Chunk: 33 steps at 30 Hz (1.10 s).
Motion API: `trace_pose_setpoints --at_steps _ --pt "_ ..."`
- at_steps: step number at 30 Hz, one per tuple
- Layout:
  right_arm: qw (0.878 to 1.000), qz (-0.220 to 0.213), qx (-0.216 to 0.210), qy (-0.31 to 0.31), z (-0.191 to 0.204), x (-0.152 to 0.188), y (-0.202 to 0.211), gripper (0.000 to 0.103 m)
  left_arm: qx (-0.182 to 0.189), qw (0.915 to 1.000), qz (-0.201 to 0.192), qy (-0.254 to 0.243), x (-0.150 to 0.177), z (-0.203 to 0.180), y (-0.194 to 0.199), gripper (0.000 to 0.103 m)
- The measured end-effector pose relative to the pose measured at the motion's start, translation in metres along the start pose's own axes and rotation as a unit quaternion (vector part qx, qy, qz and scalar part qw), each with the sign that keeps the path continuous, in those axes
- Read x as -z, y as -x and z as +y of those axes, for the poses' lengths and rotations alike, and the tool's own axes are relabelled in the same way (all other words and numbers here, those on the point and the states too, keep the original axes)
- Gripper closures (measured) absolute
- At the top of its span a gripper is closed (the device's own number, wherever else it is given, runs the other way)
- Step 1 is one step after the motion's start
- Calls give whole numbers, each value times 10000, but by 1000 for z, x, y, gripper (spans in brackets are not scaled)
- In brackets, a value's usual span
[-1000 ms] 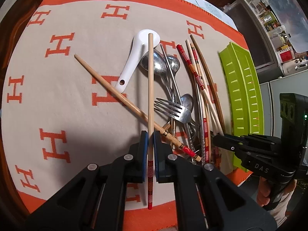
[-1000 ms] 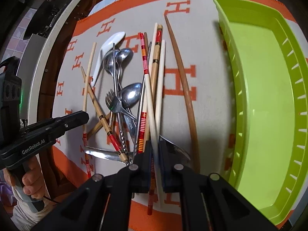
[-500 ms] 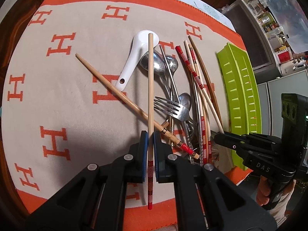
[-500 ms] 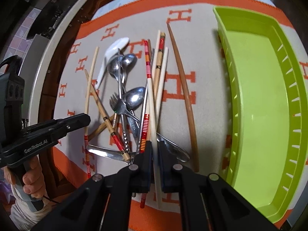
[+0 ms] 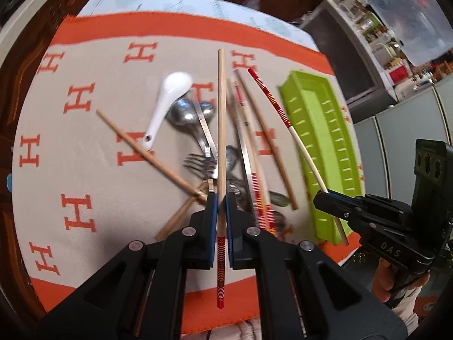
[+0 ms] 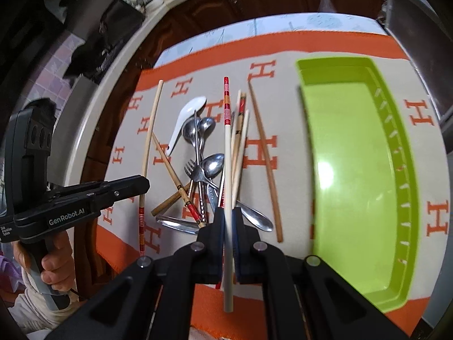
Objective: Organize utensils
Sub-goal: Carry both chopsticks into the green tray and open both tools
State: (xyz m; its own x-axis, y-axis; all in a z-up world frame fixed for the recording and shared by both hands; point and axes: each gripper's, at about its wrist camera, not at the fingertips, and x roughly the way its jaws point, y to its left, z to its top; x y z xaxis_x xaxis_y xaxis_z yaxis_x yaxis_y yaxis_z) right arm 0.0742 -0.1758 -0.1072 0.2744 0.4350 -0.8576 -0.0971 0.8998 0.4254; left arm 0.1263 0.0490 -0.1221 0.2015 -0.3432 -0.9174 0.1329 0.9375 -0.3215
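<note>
Chopstick (image 5: 221,130) pinched between left jaws

The worktop (image 6: 271,25) is covered by a beige cloth (image 6: 286,107) with orange H marks and an orange border. On the cloth, at 3 o'clock in the right wrist view, lies a green tray (image 6: 402,153). Just left of centre sits a heap of utensils: a white spoon (image 6: 184,121), metal spoons (image 6: 212,164), a fork (image 6: 192,170) and several chopsticks (image 6: 263,153), some crossing. One brown chopstick (image 6: 167,164) angles toward 10 o'clock.
</note>
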Motion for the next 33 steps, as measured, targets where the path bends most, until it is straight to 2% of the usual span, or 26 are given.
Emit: trace_pose_setpoints --at_steps 6,11,15,18,24,29,33 --pt "9985 -461 -15 -291 -27 14 33 98 153 9991 -124 -362 -4 -46 12 99" --pt "9946 -775 410 -558 -59 21 50 98 474 9969 -171 -601 -13 -93 16 99" --pt "9907 -825 708 -812 -85 25 46 98 727 9947 -147 -717 -21 -131 9 99" --pt "9900 -737 697 -984 -103 27 39 98 823 9936 -86 -765 -29 -160 -6 99" --pt "9876 -663 872 -1126 -124 28 24 98 737 9957 93 -557 -44 -189 -62 99" --pt "9862 -660 970 -1167 -133 27 21 97 534 9973 262 -437 -45 -190 -103 99" --pt "9848 -751 1041 -1172 -132 28 29 96 212 9977 405 -510 -39 -188 -123 99"
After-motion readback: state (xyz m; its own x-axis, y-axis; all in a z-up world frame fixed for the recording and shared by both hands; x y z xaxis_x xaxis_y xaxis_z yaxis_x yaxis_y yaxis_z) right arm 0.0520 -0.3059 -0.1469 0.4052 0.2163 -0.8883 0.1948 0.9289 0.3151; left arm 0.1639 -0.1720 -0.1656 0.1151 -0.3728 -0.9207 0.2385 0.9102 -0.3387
